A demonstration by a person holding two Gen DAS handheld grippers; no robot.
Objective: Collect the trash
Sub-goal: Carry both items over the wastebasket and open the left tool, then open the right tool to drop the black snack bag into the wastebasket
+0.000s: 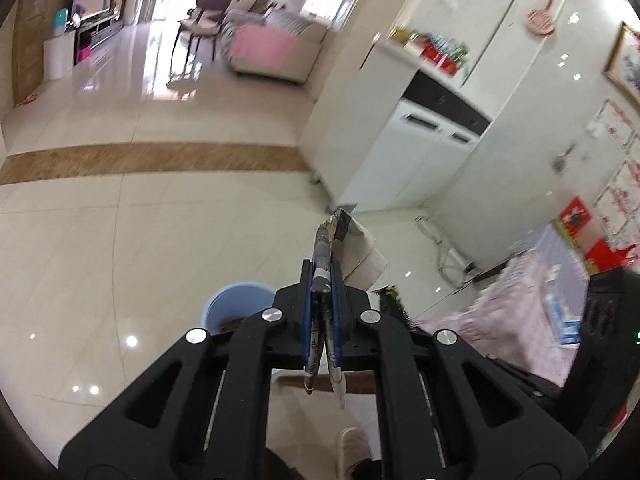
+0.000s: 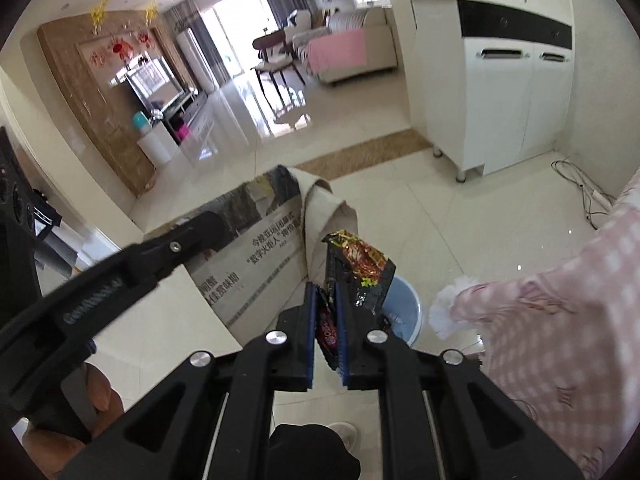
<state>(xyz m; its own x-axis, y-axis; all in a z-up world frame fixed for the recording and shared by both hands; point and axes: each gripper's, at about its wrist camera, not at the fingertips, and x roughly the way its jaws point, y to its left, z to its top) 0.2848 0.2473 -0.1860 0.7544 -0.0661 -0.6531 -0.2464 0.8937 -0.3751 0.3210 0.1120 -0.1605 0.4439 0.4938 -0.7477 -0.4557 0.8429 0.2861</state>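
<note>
A folded newspaper (image 1: 326,248) is pinched edge-on between the closed jaws of the left gripper (image 1: 322,280), its sheets standing up past the fingertips and trailing below them. A crinkled, dark foil snack wrapper (image 2: 358,270) is clamped in the closed jaws of the right gripper (image 2: 323,292), the bulk of it jutting out to the right of the pads. Both pieces are held in the air just above and beside a pale blue plastic bin (image 2: 402,312), which stands on the glossy cream floor tiles (image 1: 120,248) and already appears to hold some scraps.

The drop is judged to be the step in hand. It would be done best with each load centred over the round mouth before the jaws are parted; the wide, limp newspaper is likely to drape over the rim unless it is lowered end-first, while the light, stiff wrapper may cling or flutter.

A pink checked tablecloth (image 2: 560,320) hangs close on the right, with crumpled white tissue (image 2: 450,304) at its edge. A white cabinet (image 2: 500,80) stands well beyond.
</note>
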